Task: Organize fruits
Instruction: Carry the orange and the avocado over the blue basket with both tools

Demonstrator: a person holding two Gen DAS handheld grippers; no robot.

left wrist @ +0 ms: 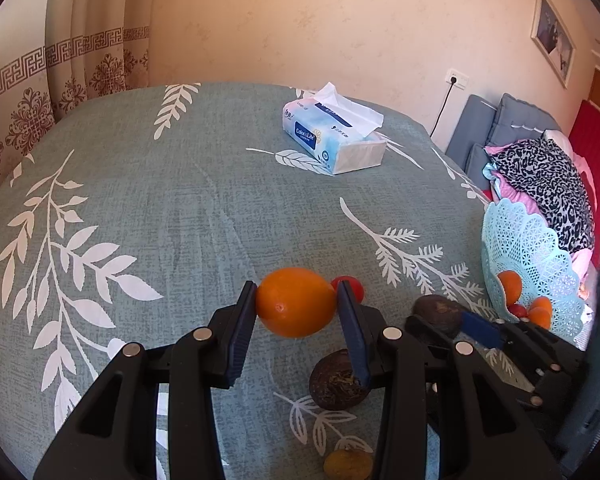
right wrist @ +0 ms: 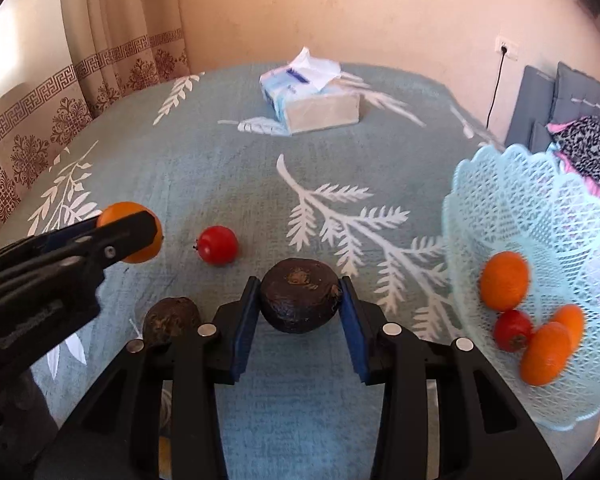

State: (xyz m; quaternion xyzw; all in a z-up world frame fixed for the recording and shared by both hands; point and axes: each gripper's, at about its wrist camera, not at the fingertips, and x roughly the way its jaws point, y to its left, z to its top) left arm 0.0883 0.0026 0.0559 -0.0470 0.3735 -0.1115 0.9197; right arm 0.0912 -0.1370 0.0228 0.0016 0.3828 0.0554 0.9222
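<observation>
My left gripper [left wrist: 295, 304] is shut on an orange [left wrist: 295, 300], held just above the green leaf-print tablecloth [left wrist: 159, 208]. From the right wrist the same orange [right wrist: 119, 209] shows at the left, half hidden by that gripper. My right gripper [right wrist: 300, 300] has its blue pads against both sides of a dark brown round fruit [right wrist: 300, 296]. On the cloth lie a red fruit [right wrist: 217, 245] and a second dark fruit [right wrist: 171, 320]. The pale blue lattice basket [right wrist: 520, 208] on the right holds several oranges and one red fruit.
A tissue box [left wrist: 334, 136] stands at the far middle of the table. A small yellow-brown fruit [left wrist: 348, 465] lies near the front edge. Beyond the basket [left wrist: 528, 240], a pile of clothes [left wrist: 548, 176] sits on a red surface. A curtain hangs at the left.
</observation>
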